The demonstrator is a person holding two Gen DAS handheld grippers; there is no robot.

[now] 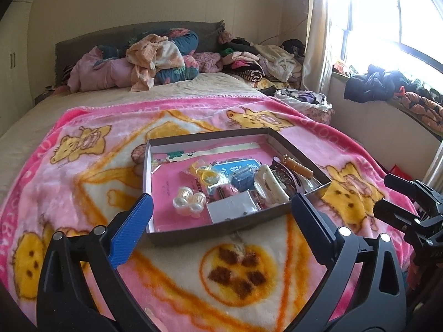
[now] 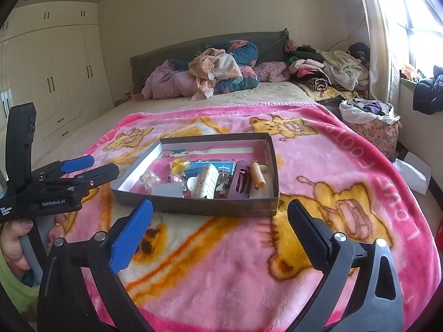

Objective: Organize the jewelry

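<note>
- Spreading over the bed, a pink cartoon-bear blanket (image 1: 91,182) is carrying a shallow cardboard box (image 1: 301,149), which is sitting open-topped near the bed's foot, with piled clothes (image 2: 335,69) lying far back by the headboard.
- Both claws are standing released with nothing between the jaws: the left gripper (image 1: 221,215) is hovering just short of the box's near wall, and the right gripper (image 2: 220,221) is doing the same from its own side, the two tools sitting close together.
- Inside the box the trinkets are crowding toward the near end: a pearl cluster (image 1: 189,202), a white claw clip (image 2: 207,184), an amber ribbed bar (image 2: 257,177), a purple barrette (image 2: 241,182).
- These pieces are probably handling as light, hard and somewhat slippery; the pearls are looking the likeliest to roll or squirt out, so pinching across their middle seems safest.
- The clip and bar are looking stiff; gripping each across its narrow width should be holding best.
- In the right wrist view the bar, barrette and clip are all running their long axes front to back, roughly parallel with the box's right wall.
- The box is lying with its long axis slanted away toward the window side.
</note>
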